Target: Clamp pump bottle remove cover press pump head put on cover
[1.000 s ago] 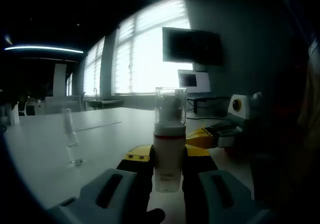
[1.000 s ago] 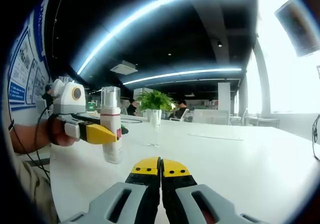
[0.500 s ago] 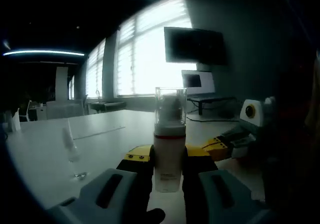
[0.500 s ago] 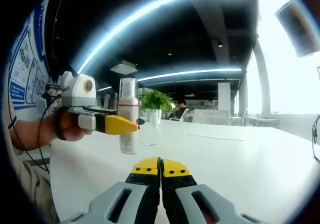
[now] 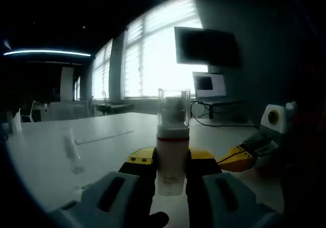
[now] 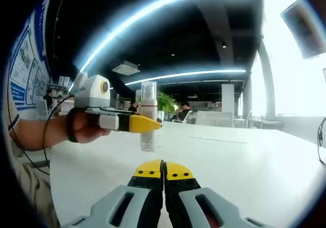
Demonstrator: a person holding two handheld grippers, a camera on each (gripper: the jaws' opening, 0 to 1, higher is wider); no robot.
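A white pump bottle [image 5: 171, 159] with a clear cover [image 5: 173, 107] over its head stands upright between my left gripper's [image 5: 172, 162] yellow-tipped jaws, which are shut on its body. In the right gripper view that same bottle [image 6: 148, 136] hangs above the white table [image 6: 244, 162], held by the left gripper [image 6: 145, 123] in a person's hand [image 6: 84, 129]. My right gripper [image 6: 163, 168] sits low over the table with its jaws shut together and nothing between them. It also enters the left gripper view, where the right gripper [image 5: 238, 159] lies beside the bottle, apart from it.
A small clear glass vessel [image 5: 71, 151] stands on the table [image 5: 107, 131] to the left. A dark wall screen [image 5: 206, 47] and a monitor [image 5: 210, 84] are beyond the far edge. A potted plant [image 6: 167, 103] and seated people are behind the bottle.
In the right gripper view the left gripper has carried the bottle rightward, toward the middle. In the left gripper view the right gripper has slid further right. The right gripper stays shut.
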